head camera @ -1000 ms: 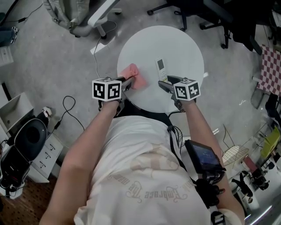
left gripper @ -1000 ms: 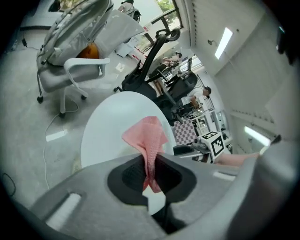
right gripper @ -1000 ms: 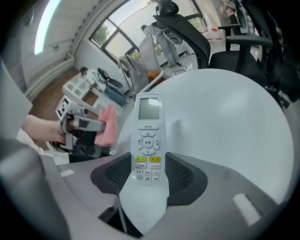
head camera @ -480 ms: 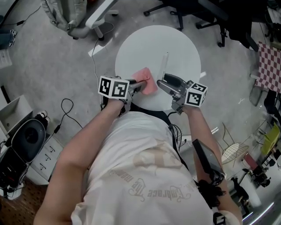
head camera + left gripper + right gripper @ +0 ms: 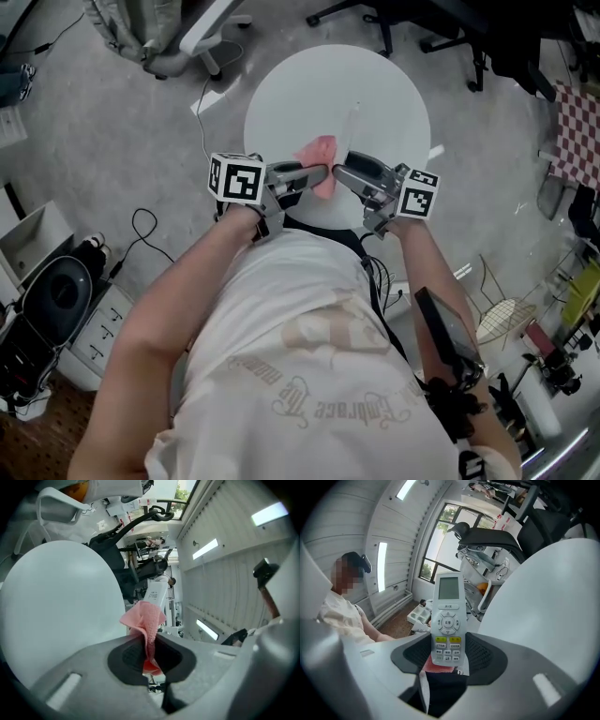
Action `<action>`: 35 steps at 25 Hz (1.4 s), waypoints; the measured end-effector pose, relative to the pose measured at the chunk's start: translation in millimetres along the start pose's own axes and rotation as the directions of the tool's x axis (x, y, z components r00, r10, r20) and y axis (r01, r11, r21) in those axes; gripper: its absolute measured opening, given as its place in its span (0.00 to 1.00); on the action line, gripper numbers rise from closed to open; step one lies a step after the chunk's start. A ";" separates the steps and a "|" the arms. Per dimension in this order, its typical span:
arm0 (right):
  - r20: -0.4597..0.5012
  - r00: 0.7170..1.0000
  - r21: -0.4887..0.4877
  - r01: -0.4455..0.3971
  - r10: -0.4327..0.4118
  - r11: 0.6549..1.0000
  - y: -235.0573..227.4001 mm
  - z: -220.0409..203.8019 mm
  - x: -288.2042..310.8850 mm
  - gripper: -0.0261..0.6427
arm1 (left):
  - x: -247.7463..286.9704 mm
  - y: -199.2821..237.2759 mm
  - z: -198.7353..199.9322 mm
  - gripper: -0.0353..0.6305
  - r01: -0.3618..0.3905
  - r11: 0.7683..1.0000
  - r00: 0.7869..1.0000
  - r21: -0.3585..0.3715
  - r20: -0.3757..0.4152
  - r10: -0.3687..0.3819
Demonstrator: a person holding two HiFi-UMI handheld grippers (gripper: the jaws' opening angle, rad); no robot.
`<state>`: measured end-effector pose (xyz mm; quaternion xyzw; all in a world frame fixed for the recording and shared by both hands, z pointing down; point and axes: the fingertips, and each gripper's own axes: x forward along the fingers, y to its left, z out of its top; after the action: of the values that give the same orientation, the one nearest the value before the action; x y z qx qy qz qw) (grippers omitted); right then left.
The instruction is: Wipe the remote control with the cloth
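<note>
In the right gripper view a white remote control (image 5: 447, 616) with a small screen stands upright, its lower end clamped between the jaws of my right gripper (image 5: 447, 654). In the head view the remote (image 5: 353, 125) shows edge-on above the round white table (image 5: 394, 84). My left gripper (image 5: 147, 641) is shut on a pink cloth (image 5: 145, 619), which bunches up above the jaws. In the head view the two grippers face each other over the table's near edge, the left gripper (image 5: 319, 174) holding the cloth (image 5: 322, 153) just left of the right gripper (image 5: 343, 174). The cloth's tip (image 5: 436, 665) shows below the remote.
Office chairs (image 5: 469, 33) stand behind the table, another chair base (image 5: 178, 42) at the far left. A cable (image 5: 141, 230) and grey boxes (image 5: 37, 244) lie on the floor to the left. A seated person (image 5: 340, 606) shows in the right gripper view.
Both grippers have risen off the table and turned toward each other. The remote went from lying flat to standing on edge in the right jaws; the cloth came up beside it.
</note>
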<state>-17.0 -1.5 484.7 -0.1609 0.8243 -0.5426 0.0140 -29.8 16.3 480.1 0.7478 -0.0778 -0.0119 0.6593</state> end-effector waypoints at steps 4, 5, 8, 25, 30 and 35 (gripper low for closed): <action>-0.021 0.996 -0.004 -0.090 0.090 0.996 14.9 -2.6 -2.0 0.39 | 0.0 -0.4 10.4 0.08 0.006 1.000 0.999 0.012 0.040 -0.006; -0.027 0.994 -0.008 -0.106 0.105 0.994 18.1 -3.7 -1.9 0.39 | 0.2 -0.6 13.3 0.09 0.007 1.000 0.999 0.015 0.046 -0.008; -0.050 0.991 -0.009 -0.123 0.123 0.992 21.4 -8.5 -1.6 0.39 | 1.4 -4.3 24.8 0.08 0.014 0.999 0.998 0.029 0.067 -0.016; -0.246 0.968 -0.067 -0.078 0.060 0.995 11.0 -49.3 0.6 0.39 | -11.9 -24.8 99.9 0.09 0.005 0.993 0.993 0.120 0.116 -0.019; -0.194 0.980 -0.056 -0.054 0.042 0.997 6.2 -41.1 -2.4 0.39 | 0.6 -27.6 78.7 0.09 0.025 0.996 1.000 0.091 0.010 -0.026; -0.135 0.990 -0.053 -0.056 0.049 0.997 9.0 -29.7 -4.9 0.39 | 7.5 -15.5 41.9 0.09 -0.005 0.996 0.996 0.091 -0.090 0.013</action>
<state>-20.4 29.5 488.1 -0.1026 0.8423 -0.5281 -0.0317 -25.9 -24.1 460.0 0.7765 -0.0517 0.0285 0.6274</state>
